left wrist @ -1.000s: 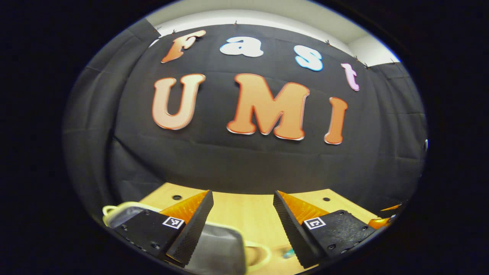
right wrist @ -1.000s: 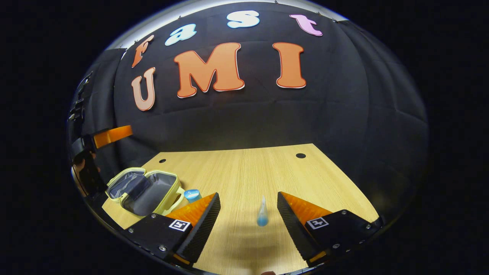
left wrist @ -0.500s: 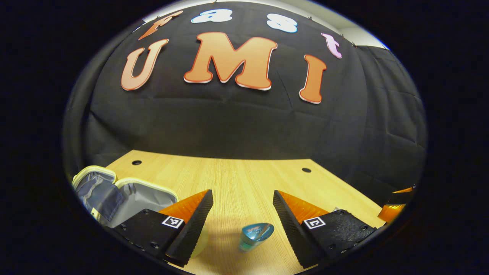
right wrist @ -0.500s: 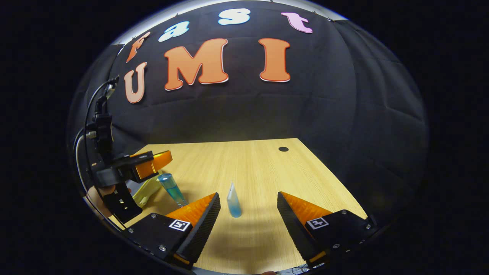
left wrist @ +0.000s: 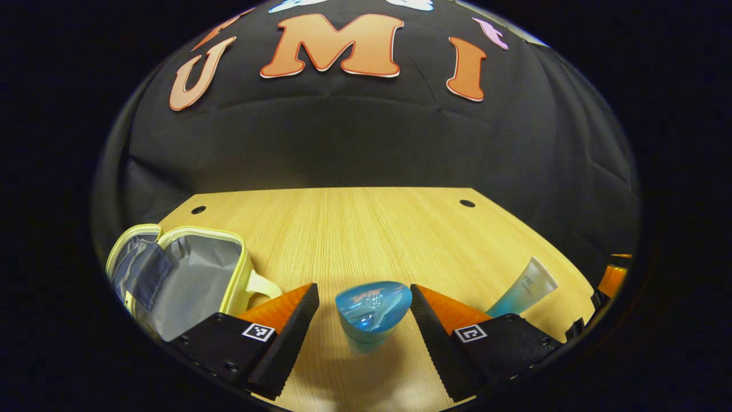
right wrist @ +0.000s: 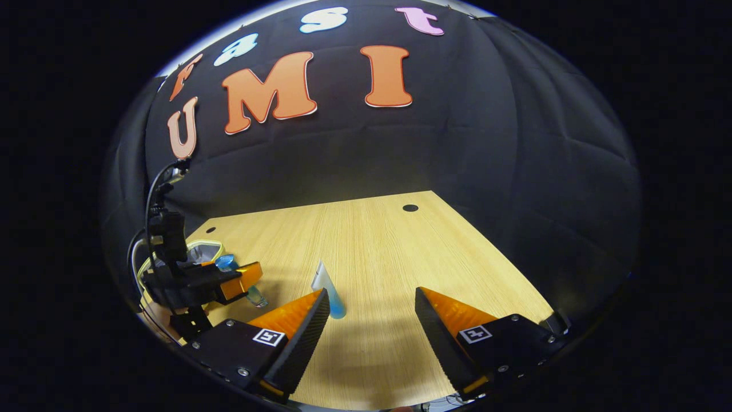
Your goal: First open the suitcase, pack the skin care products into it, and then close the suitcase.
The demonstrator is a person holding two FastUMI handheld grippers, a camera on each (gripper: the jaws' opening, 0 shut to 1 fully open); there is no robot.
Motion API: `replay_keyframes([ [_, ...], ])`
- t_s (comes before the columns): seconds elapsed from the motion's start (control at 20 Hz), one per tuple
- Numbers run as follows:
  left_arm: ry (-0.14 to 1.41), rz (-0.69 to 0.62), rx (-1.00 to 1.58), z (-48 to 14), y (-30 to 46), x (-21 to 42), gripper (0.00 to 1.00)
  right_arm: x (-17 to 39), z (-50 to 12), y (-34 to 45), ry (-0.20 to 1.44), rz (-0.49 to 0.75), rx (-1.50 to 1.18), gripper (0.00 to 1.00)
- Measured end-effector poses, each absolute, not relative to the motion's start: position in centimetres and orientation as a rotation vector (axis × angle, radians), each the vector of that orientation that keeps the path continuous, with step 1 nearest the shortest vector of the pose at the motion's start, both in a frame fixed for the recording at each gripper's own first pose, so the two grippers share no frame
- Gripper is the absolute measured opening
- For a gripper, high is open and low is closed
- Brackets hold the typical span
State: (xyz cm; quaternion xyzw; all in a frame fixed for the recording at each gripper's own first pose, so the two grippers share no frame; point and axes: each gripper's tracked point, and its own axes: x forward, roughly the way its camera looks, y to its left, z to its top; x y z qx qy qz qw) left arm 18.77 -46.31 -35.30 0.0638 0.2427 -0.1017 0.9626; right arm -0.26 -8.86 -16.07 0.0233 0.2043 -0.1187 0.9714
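While our left gripper (left wrist: 361,317) hangs low over the wooden tabletop (left wrist: 366,229), its jaws stand apart with a blue-capped bottle (left wrist: 372,313) upright between them — whether either finger touches the bottle we cannot tell. To the left of that gripper lies the small suitcase (left wrist: 189,274), a pale yellow-trimmed case lying open, its grey lining exposed and a handle facing the gripper. Off to the right, near the table's edge, a white-to-blue skin care tube (left wrist: 523,289) lies on the wood.

From the right gripper view, our right gripper (right wrist: 372,337) also has its jaws spread wide and clamped on nothing. The same tube (right wrist: 327,292) stands cap-down on the tabletop (right wrist: 389,252) just beyond the left finger, partly hidden by it. Farther left we see the left gripper (right wrist: 229,283) with its cable, the bottle (right wrist: 237,277) at its fingers, and the suitcase's yellow rim (right wrist: 200,247) behind it — most of the case is hidden by that gripper.
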Motion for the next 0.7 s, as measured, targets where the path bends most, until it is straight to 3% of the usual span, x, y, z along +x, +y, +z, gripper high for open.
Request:
replay_keyframes([
  [0.05,0.514,-0.208,0.126,-35.9,-46.3,18.7,0.96,-0.3,-16.2,-8.9,0.415,-0.240,0.046,0.95],
  [0.15,0.559,-0.208,0.125,-37.1,-46.2,18.4,0.80,-0.2,-16.3,-8.9,0.415,-0.244,0.049,0.95],
  [0.2,0.584,-0.191,0.131,-37.3,-45.9,18.1,0.63,-0.1,-16.3,-8.8,0.416,-0.243,0.050,0.95],
  [0.25,0.583,-0.203,0.149,-37.1,-46.0,18.0,0.53,-0.1,-16.5,-8.7,0.419,-0.242,0.049,0.95],
  [0.45,0.724,-0.154,0.074,-37.7,-45.8,17.2,0.45,0.0,-16.3,-7.1,0.421,-0.215,0.052,0.95],
  [0.7,0.743,-0.229,0.080,-36.6,-45.4,15.4,0.45,2.1,-16.6,-4.2,0.430,-0.151,0.045,0.95],
])
